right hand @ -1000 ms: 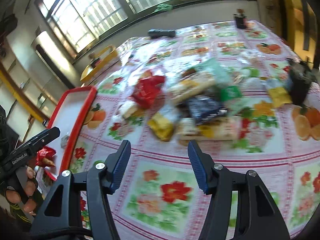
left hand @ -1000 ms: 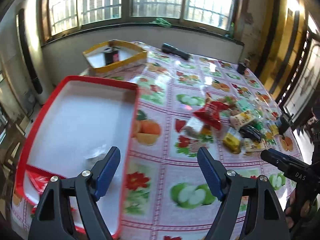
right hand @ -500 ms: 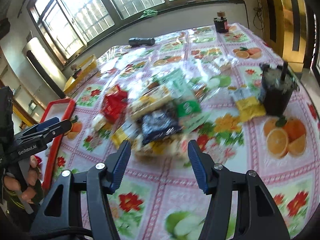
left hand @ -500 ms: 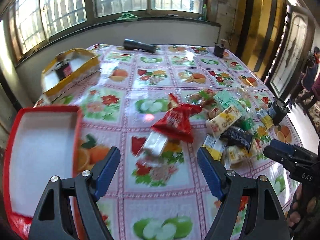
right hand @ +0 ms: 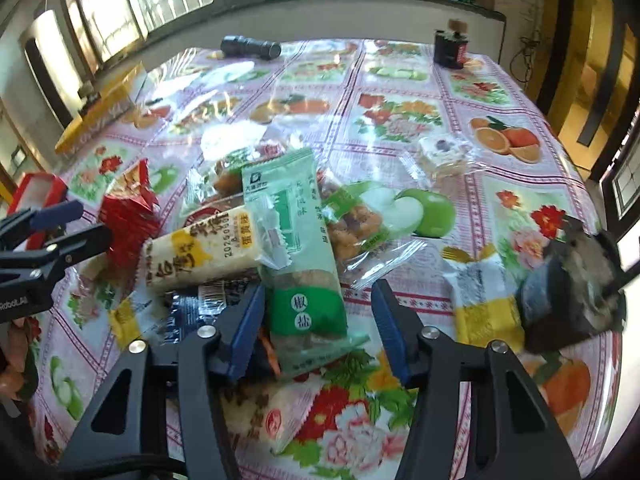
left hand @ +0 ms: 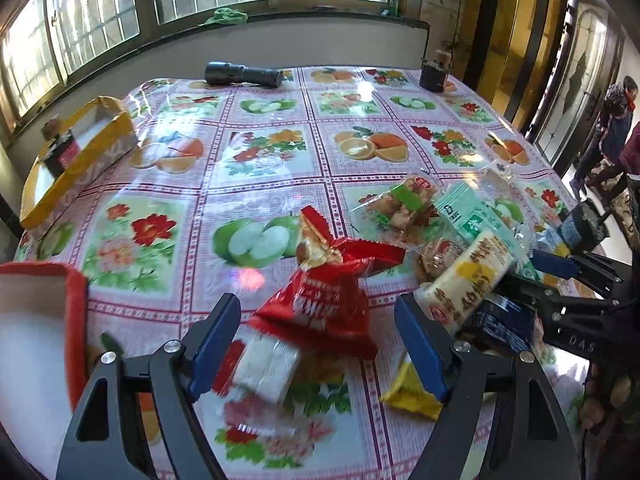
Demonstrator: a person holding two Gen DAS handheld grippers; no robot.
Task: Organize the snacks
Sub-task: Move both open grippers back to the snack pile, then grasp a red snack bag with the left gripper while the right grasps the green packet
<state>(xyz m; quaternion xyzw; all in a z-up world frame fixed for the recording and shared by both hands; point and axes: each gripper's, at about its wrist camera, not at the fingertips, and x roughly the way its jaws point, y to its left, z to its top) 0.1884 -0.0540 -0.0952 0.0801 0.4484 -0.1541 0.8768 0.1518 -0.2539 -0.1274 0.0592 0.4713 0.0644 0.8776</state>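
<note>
Snacks are heaped loosely on the fruit-print tablecloth. A crinkled red foil packet (left hand: 320, 300) is lying at the pile's left edge, over a clear-wrapped white bar (left hand: 266, 364). A long cream-and-yellow packet (right hand: 204, 248) is tilted across a dark blue packet (right hand: 192, 304). A pale green flat packet (right hand: 298, 248) is laid lengthwise on top. A clear bag of fried snacks (right hand: 356, 228) is seen behind. A red-rimmed white tray (left hand: 36, 344) is set apart, left.

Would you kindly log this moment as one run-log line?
left gripper: open over red snack packet | right gripper: jaws just closing, green packet between them, not gripped | red tray: no snacks visible
</note>
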